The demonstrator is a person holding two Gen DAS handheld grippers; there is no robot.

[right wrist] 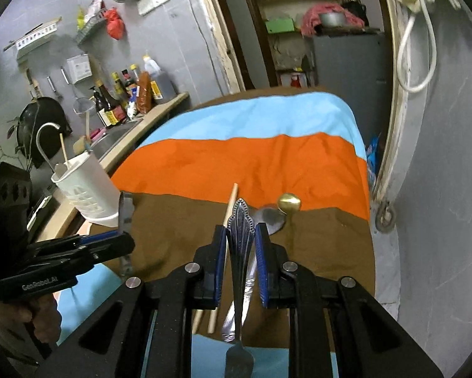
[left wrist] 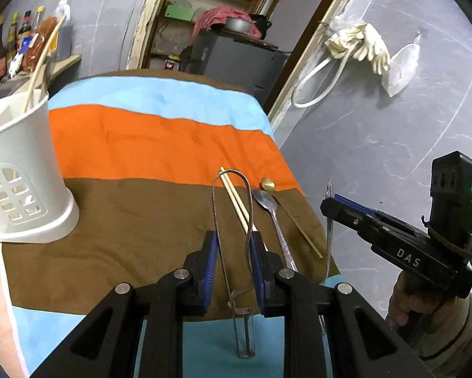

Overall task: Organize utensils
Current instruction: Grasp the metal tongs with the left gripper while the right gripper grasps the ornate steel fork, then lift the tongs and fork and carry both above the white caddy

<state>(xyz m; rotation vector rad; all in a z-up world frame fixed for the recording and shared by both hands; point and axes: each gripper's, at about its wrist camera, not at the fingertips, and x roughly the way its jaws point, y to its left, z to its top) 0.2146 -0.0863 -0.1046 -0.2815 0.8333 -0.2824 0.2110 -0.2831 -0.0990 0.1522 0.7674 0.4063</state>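
Note:
My left gripper [left wrist: 233,239] is shut on a wire-loop metal utensil [left wrist: 218,208], lifted above the striped cloth [left wrist: 147,145]; the loop points away and the far end hangs toward me. My right gripper [right wrist: 241,230] is shut on a steel utensil with an ornate handle [right wrist: 240,220], head hanging down. Each gripper shows in the other view: the right gripper [left wrist: 327,203] and the left gripper [right wrist: 127,241]. On the brown stripe lie a pair of chopsticks [left wrist: 236,198], a steel spoon [left wrist: 272,214] and a gold spoon [left wrist: 267,185]. A white utensil holder [left wrist: 28,170] stands at the left.
The holder [right wrist: 84,186] has a chopstick and a hooked metal handle in it. Behind it, a counter with a sink carries several sauce bottles [right wrist: 125,97]. The cloth's right edge [left wrist: 299,182] drops off beside a grey wall. A doorway with shelves lies beyond.

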